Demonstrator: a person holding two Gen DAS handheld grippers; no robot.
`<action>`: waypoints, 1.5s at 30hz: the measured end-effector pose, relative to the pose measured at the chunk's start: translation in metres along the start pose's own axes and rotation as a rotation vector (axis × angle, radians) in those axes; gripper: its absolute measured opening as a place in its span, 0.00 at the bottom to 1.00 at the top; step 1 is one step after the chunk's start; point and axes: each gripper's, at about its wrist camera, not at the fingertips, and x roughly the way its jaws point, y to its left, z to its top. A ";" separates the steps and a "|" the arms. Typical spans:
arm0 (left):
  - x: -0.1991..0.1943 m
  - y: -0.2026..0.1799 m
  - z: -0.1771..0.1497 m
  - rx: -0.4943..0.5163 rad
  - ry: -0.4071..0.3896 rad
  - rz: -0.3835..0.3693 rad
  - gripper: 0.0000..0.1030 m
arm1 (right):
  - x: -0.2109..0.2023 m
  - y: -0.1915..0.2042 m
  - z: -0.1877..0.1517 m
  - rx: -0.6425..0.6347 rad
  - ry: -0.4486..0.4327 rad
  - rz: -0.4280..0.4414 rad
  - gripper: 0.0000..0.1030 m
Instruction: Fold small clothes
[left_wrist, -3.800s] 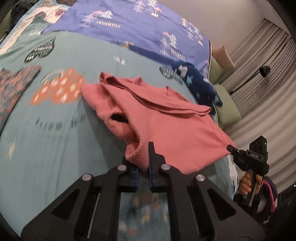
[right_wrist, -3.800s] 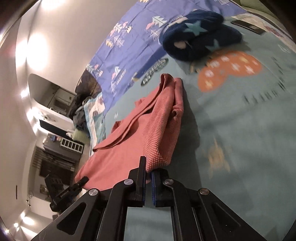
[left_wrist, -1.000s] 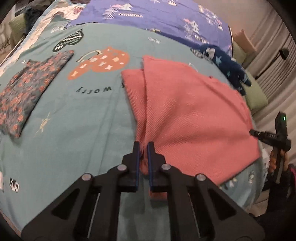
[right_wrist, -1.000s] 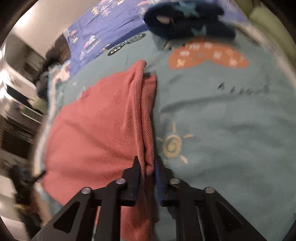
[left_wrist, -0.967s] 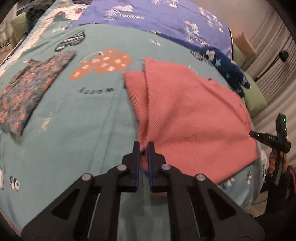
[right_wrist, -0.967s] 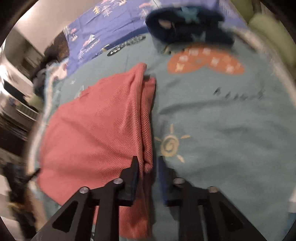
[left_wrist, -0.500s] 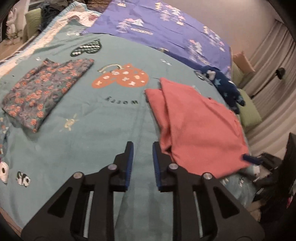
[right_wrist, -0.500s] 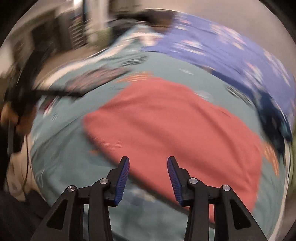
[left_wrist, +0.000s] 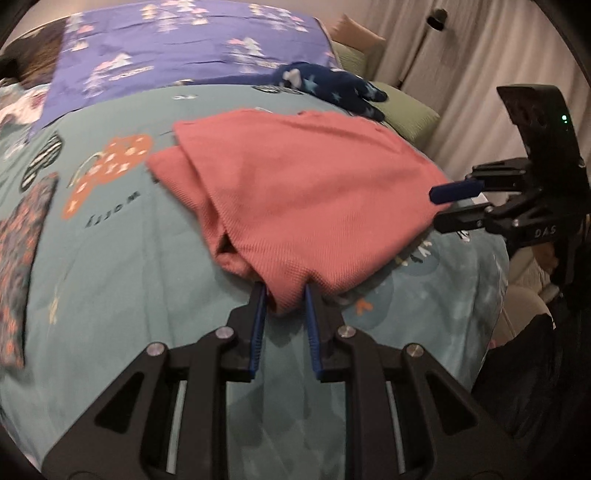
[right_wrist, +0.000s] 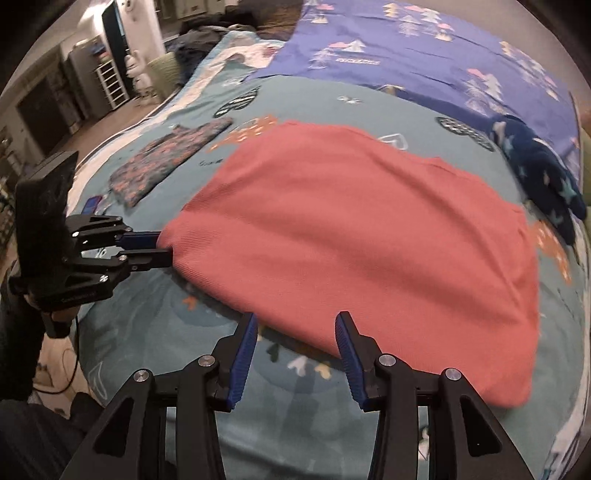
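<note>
Left wrist view: the left gripper (left_wrist: 283, 295) has its jaws parted, straddling the near corner of the folded salmon-pink knit garment (left_wrist: 295, 184) without closing on it. That garment lies on a teal patterned bedspread (left_wrist: 110, 258), with a purple tree-print sheet (left_wrist: 184, 48) beyond, a navy star-print cloth (left_wrist: 332, 88) near green cushions (left_wrist: 402, 110), and pale curtains (left_wrist: 480, 55) behind. The right gripper (left_wrist: 443, 206) sits at the garment's far edge, fingers apart.

Right wrist view: the right gripper (right_wrist: 295, 332) is wide open, holding nothing, just at the garment's (right_wrist: 369, 240) near hem. A folded dark floral cloth (right_wrist: 166, 166) lies to the left, with white shelving (right_wrist: 114, 83) in the dim room beyond. The left gripper (right_wrist: 162, 247) brackets the garment's corner.
</note>
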 end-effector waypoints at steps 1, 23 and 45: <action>0.001 0.000 0.002 0.013 0.009 -0.021 0.11 | -0.002 0.000 -0.001 0.006 -0.006 -0.017 0.48; -0.029 0.097 0.032 -0.376 -0.140 -0.141 0.57 | 0.059 0.131 0.008 -0.380 -0.034 -0.095 0.58; 0.066 0.107 0.134 -0.436 0.051 -0.055 0.10 | 0.051 0.120 0.038 -0.188 -0.255 -0.107 0.05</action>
